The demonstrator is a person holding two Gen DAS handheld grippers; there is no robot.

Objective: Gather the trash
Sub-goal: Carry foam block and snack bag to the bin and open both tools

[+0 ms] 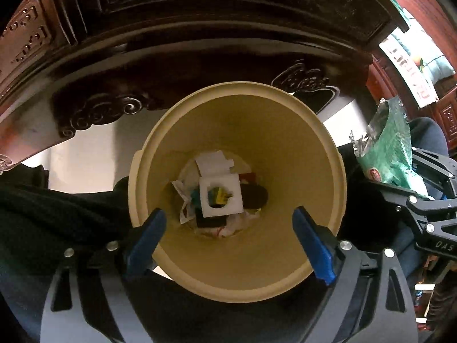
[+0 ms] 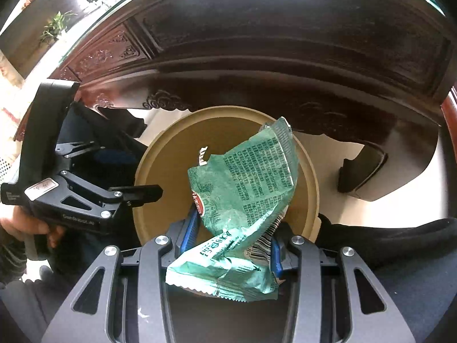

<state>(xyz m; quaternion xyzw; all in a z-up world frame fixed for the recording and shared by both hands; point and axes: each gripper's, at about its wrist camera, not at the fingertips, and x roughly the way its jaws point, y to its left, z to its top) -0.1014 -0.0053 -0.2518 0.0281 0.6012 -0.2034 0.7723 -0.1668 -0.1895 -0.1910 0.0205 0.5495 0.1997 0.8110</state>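
A tan round trash bin (image 1: 285, 131) stands on the floor below a dark carved table. At its bottom lie a white foam piece (image 1: 221, 200) with a hole, crumpled paper and dark scraps. My left gripper (image 1: 228, 228) hangs over the bin's mouth, open, with nothing between its blue fingers (image 1: 312, 243). My right gripper (image 2: 232, 237) is shut on a crumpled green snack wrapper (image 2: 245, 188), held above the bin (image 2: 165, 157). In the left wrist view that wrapper (image 1: 385, 148) shows at the right edge. In the right wrist view the left gripper (image 2: 144, 194) appears at the left, held by a hand.
The dark carved wooden table (image 1: 200, 43) with a glass top overhangs the bin from behind. A table leg (image 2: 362, 168) stands to the right of the bin. Pale floor (image 1: 85, 168) shows on both sides. A dark sleeve (image 1: 57, 208) lies at the left.
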